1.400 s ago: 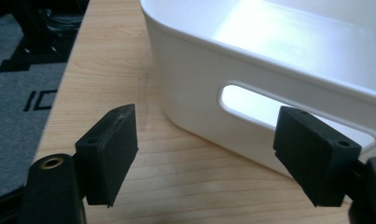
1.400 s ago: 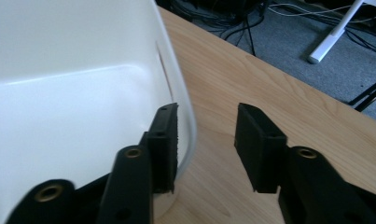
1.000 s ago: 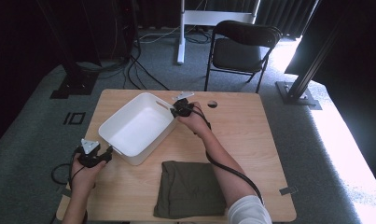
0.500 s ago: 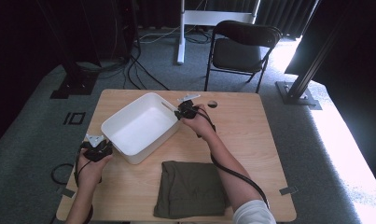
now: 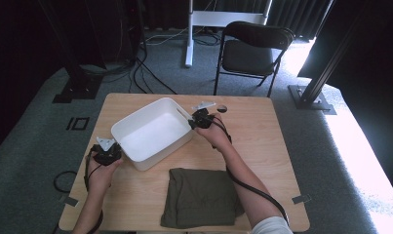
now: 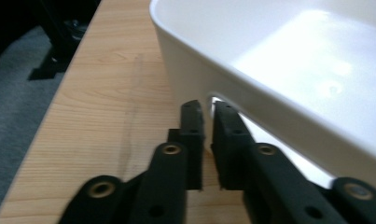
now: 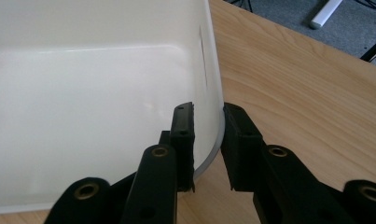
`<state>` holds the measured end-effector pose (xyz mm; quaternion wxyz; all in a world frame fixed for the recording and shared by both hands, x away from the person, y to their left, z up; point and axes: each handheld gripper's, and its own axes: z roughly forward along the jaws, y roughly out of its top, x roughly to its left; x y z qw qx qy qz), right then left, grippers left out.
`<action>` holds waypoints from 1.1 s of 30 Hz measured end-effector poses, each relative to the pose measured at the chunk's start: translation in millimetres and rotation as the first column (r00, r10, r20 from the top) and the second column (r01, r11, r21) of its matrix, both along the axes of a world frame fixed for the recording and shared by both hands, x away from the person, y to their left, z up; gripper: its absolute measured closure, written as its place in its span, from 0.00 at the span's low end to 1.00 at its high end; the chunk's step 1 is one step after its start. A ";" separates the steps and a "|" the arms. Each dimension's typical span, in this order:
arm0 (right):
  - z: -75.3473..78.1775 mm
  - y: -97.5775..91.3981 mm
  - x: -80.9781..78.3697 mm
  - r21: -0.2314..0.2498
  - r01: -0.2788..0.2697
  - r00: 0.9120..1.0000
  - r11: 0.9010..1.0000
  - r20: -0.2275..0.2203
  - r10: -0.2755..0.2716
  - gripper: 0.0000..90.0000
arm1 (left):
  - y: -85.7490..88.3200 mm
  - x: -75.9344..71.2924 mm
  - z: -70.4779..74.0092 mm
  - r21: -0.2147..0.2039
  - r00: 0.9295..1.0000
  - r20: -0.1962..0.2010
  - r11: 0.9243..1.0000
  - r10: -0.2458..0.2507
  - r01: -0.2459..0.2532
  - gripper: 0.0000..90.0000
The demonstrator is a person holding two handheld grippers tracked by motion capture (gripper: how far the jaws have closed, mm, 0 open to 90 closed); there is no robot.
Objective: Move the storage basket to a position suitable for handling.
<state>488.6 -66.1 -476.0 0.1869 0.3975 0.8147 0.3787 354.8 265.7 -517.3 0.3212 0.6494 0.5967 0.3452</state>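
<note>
White tub [image 5: 152, 134], long axis diagonal across table [image 5: 262, 146], left hand-held gripper [image 5: 117, 155] and right hand-held gripper [image 5: 193, 122] clamped on opposite rims.

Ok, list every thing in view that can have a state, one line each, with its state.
White tub: upright on the table, empty inside.
Left claw: jaws have just been closing, now nearly together at the tub's near corner rim; whether the rim is pinched cannot be told.
Right claw: shut on the tub's rim, one jaw inside, one outside.
Olive cloth: folded, lying flat near the table's front edge.
Folding chair: unfolded, unoccupied, behind the table.
</note>
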 end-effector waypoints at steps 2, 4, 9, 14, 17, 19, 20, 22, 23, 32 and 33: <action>0.1 -3.9 -4.7 0.004 0.007 1.000 1.000 -0.004 -0.007 0.83 | -3.8 2.7 -0.4 0.009 1.000 0.006 1.000 -0.005 0.005 0.97; 0.3 -6.6 -7.4 0.004 0.011 1.000 1.000 -0.009 -0.011 0.83 | -5.5 4.1 -1.6 0.016 1.000 0.017 1.000 -0.014 0.014 0.97; 1.5 -17.2 -13.9 0.022 0.029 0.999 0.999 -0.031 -0.028 0.85 | -9.2 7.8 -2.6 0.007 0.999 0.025 1.000 -0.023 0.023 0.97; 3.3 -24.4 -20.0 0.009 0.040 0.999 0.999 -0.033 -0.040 0.86 | -13.0 11.7 -3.0 0.000 0.999 0.028 0.999 -0.040 0.040 0.97; 3.3 -28.1 -21.7 0.010 0.045 0.998 0.999 -0.034 -0.044 0.87 | -14.8 13.1 -3.1 0.002 0.998 0.029 0.999 -0.048 0.048 0.97; 3.4 -30.5 -23.3 0.013 0.047 0.998 0.999 -0.040 -0.046 0.86 | -17.1 15.5 -2.8 0.009 0.998 0.026 0.998 -0.057 0.056 0.97; 3.7 -32.9 -26.3 0.009 0.050 0.998 0.999 -0.043 -0.049 0.86 | -17.4 16.2 -2.8 0.006 0.998 0.025 0.998 -0.059 0.058 0.97; 3.8 -35.6 -29.4 0.010 0.053 0.997 0.999 -0.050 -0.052 0.86 | -18.9 18.1 -2.9 0.011 0.997 0.026 0.998 -0.067 0.067 0.97; 3.7 -37.1 -31.2 0.014 0.056 0.997 0.998 -0.053 -0.056 0.85 | -19.6 19.0 -3.1 0.008 0.997 0.026 0.997 -0.071 0.070 0.97; 4.2 -50.6 -48.4 0.010 0.087 0.994 0.996 -0.065 -0.086 0.83 | -26.5 30.6 -4.5 -0.026 0.994 0.029 0.994 -0.103 0.104 0.97; 4.3 -52.3 -49.6 0.013 0.091 0.993 0.996 -0.071 -0.090 0.83 | -27.4 32.2 -4.7 -0.028 0.994 0.026 0.994 -0.107 0.108 0.97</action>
